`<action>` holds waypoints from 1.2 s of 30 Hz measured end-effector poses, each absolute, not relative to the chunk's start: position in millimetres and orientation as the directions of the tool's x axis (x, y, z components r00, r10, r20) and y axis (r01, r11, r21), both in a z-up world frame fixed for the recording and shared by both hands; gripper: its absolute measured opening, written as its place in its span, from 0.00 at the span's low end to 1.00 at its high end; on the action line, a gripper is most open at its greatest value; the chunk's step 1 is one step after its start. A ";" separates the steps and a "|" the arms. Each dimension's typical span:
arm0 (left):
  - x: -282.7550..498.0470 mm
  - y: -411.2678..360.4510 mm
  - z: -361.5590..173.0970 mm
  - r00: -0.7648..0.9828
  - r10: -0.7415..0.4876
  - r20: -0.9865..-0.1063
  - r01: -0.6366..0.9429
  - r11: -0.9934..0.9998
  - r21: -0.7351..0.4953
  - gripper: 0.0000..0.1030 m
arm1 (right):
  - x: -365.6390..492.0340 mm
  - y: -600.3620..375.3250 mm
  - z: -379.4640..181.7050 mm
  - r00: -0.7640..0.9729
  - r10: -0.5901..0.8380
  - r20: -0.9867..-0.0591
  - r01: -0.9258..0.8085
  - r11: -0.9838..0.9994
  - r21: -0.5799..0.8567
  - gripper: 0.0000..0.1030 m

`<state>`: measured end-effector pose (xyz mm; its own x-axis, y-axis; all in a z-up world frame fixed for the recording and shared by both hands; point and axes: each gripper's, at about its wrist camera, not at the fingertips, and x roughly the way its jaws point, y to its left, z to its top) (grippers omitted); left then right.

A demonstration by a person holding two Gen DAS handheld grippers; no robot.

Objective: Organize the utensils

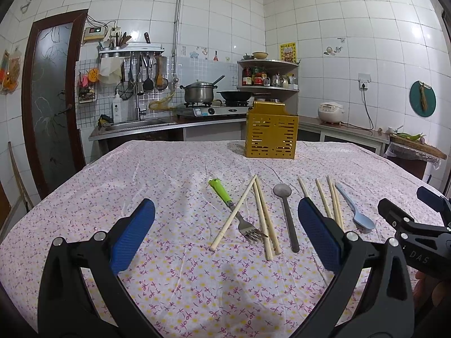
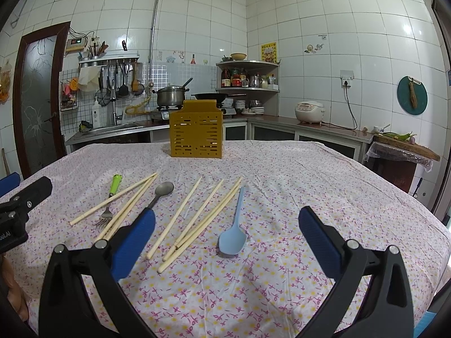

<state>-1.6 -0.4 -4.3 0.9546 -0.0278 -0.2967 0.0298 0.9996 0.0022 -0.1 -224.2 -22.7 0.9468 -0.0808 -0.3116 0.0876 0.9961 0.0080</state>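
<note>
A yellow slotted utensil holder (image 1: 271, 131) stands upright at the far side of the table; it also shows in the right wrist view (image 2: 196, 129). Between it and me lie a green-handled fork (image 1: 235, 211) (image 2: 108, 200), several wooden chopsticks (image 1: 263, 217) (image 2: 194, 219), a dark metal spoon (image 1: 286, 211) (image 2: 159, 194) and a light blue spoon (image 1: 356, 209) (image 2: 234, 226). My left gripper (image 1: 225, 236) is open and empty above the near table, in front of the fork. My right gripper (image 2: 225, 239) is open and empty, just before the blue spoon.
The table wears a floral cloth (image 1: 174, 281). Behind it run a kitchen counter with a sink (image 1: 132, 125), a gas stove with a pot (image 1: 198, 93) and wok, a corner shelf (image 2: 248, 76) and a rice cooker (image 2: 309, 111). A door (image 1: 53, 98) stands at left.
</note>
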 end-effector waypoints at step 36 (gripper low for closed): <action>0.9 1.5 -7.6 0.951 -0.038 -0.307 0.038 0.999 -0.006 0.95 | 5.5 -225.3 -28.0 0.942 -0.086 -0.325 0.097 0.995 0.017 0.96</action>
